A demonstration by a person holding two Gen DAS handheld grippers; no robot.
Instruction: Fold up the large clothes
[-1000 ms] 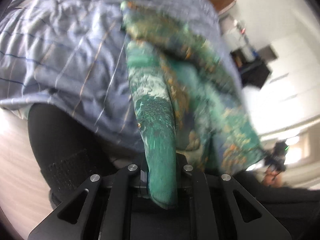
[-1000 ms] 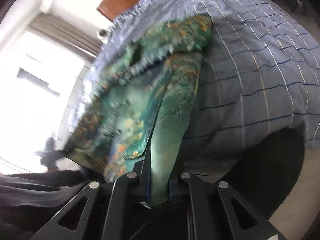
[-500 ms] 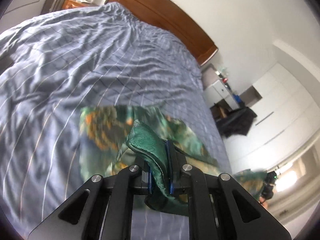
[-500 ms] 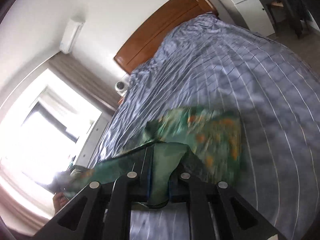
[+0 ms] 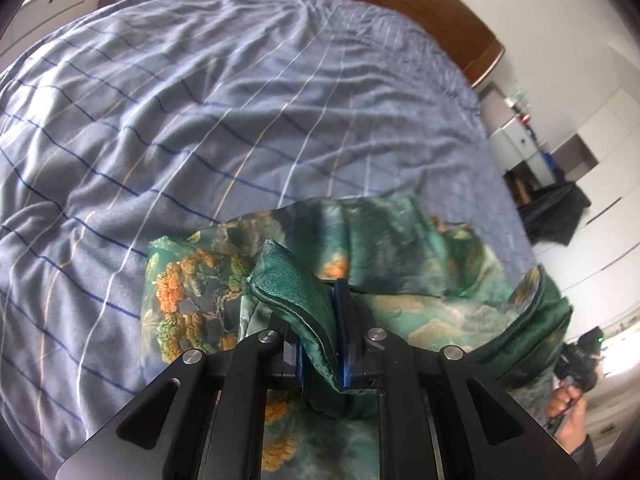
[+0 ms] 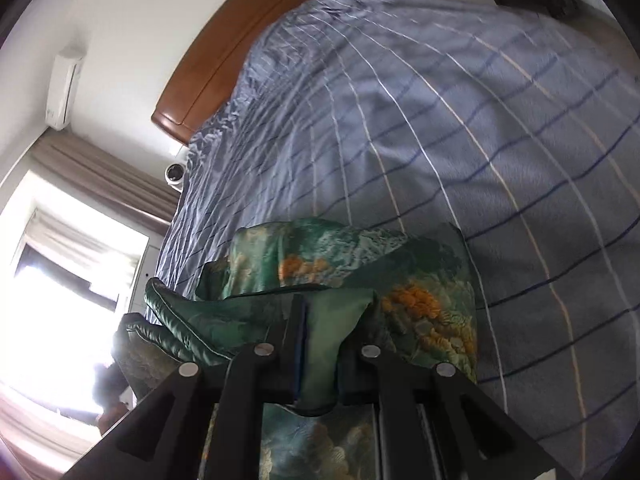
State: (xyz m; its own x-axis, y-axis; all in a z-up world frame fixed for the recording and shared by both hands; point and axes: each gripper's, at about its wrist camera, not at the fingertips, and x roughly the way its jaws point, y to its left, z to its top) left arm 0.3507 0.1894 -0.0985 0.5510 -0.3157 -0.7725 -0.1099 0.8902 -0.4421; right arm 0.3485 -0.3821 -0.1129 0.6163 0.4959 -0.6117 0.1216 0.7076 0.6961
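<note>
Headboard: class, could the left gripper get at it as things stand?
Probably not: the left gripper is shut on the garment at the near end of the bed; the headboard lies across its whole length.

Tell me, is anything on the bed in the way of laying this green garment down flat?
Nothing visible is. The left gripper and right gripper each pinch the green garment, and the checked bedspread beyond it shows only wrinkles.

The left gripper (image 5: 320,344) is showing matte black angular arms, round silver screws and blue pad edges. The right gripper (image 6: 318,344) is showing identical construction.
</note>
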